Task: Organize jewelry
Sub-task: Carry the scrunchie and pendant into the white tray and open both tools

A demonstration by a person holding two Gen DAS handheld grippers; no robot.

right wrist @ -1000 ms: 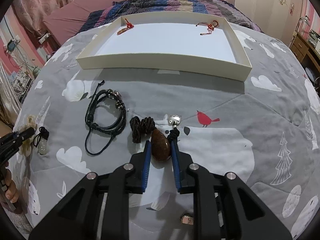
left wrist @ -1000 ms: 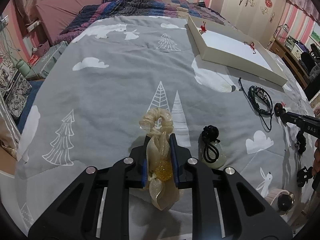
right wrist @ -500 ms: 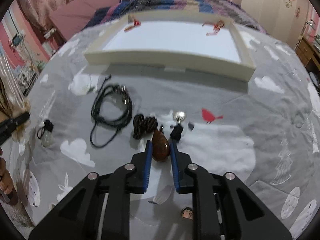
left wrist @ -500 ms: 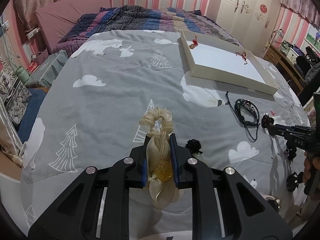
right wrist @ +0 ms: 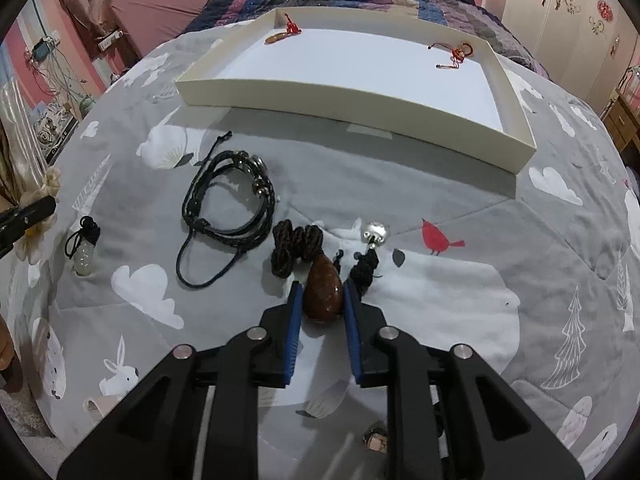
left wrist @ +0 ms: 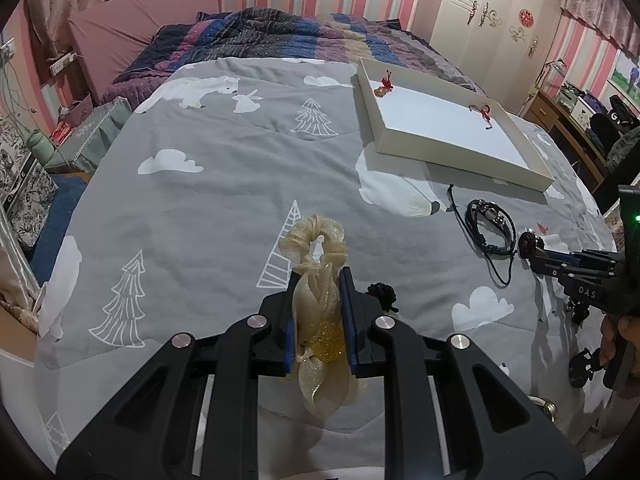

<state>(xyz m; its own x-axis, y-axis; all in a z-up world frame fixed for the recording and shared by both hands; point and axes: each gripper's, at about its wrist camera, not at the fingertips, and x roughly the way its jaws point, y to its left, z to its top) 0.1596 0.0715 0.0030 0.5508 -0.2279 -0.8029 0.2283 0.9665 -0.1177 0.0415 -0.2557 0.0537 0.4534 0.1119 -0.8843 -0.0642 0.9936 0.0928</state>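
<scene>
Jewelry count on the bed

One tray (right wrist: 360, 108) with two red-corded charms (right wrist: 286, 32) (right wrist: 458, 54); one gold scrunchie (left wrist: 320, 280); one black cord bracelet (right wrist: 232, 208); one brown pendant (right wrist: 323, 292); one pale pendant (right wrist: 84, 256); one silver charm (right wrist: 375, 233); two grippers (left wrist: 318, 300) (right wrist: 322, 300)

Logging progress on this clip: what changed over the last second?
The left gripper lifted its gold scrunchie off the bed; the right gripper closed on the brown pendant. The tray, black bracelet and pale pendant stayed put.
</scene>
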